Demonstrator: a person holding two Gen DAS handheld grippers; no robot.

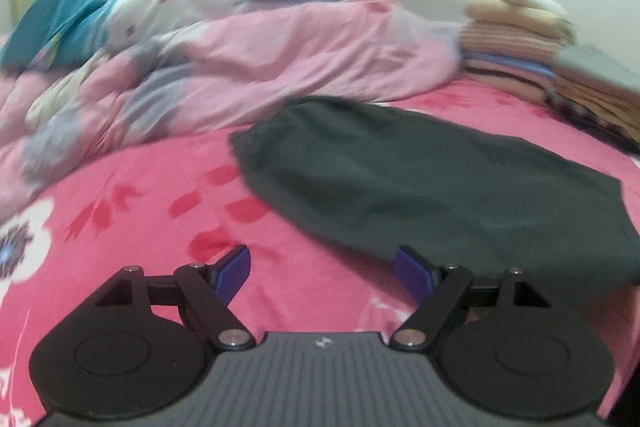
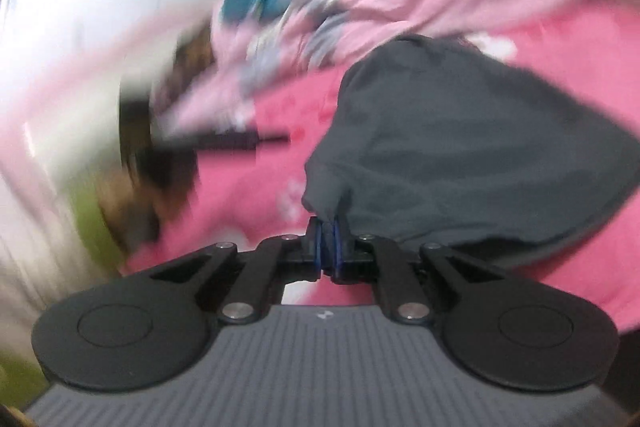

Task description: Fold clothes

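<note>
From my left wrist camera, my left tool [image 1: 322, 273] hangs with its blue pads spread wide and nothing between them, low over the pink flowered bedsheet [image 1: 160, 211]. The dark grey garment [image 1: 420, 179] lies spread on the sheet just ahead and to the right, its near edge close to my right-hand pad. It lies in soft shallow ripples with a rounded outline, so I judge it thin, light and limp: it will sag from wherever I take it and will not hold a crease by itself. Behind it a rumpled pink quilt [image 1: 248, 39] is heaped, a teal cloth [image 1: 60, 11] beside that, and at the far right a stack of folded clothes [image 1: 516, 47] stands on the bed.

From my right wrist camera, which is badly blurred, my right tool [image 2: 328, 243] has its pads pressed together on a small pinch of the grey garment's edge, where the cloth gathers into a peak. The rest of the garment fans away across the sheet. A pinch at one point bunches it, so for a clean fold I would want my left tool on the same edge, well apart from the right, at a hem or corner, so the cloth hangs flat between the two. Being so light it may slip from a shallow bite; a deeper hold looks safer.
</note>
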